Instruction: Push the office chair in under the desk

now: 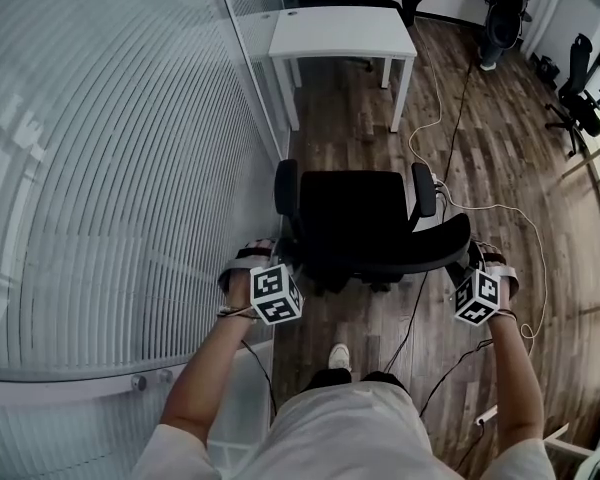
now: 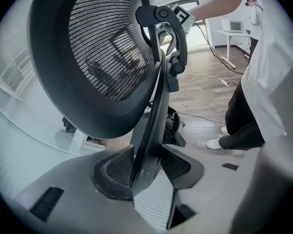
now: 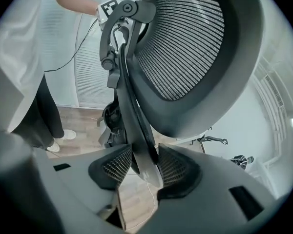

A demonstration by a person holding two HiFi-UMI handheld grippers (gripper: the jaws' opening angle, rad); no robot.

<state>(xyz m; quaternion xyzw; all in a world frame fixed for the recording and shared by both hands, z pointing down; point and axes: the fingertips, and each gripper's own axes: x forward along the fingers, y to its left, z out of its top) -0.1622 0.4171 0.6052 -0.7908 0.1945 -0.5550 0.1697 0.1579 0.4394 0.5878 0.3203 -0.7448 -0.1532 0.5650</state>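
The push looks to be only at its start. The office chair [image 1: 365, 218] stands out on the wooden floor [image 1: 500, 168], close to the glass wall [image 1: 100, 168] along the floor's left edge. Its seat faces the white counter [image 1: 340, 30] at the far end, and a stretch of bare floor lies between the two. No part of the chair is under the counter yet. The hold for the push seems to be in place. The left claw [image 2: 147, 165] is closed on the dark rim [image 2: 154, 126] of the mesh backrest [image 2: 102, 52], with the jaws standing wide because the rim fills the gap between the ribbed pads. The right claw [image 3: 144, 165] grips the rim on the other side of the backrest in the same wide hold. What is left is nearly everything: rolling the chair straight ahead until the seat slides in between the counter's legs. A light cable [image 1: 450, 203] trails over the floor just right of the chair and may snag a caster. No container shows in any view, and the counter's top is bare.
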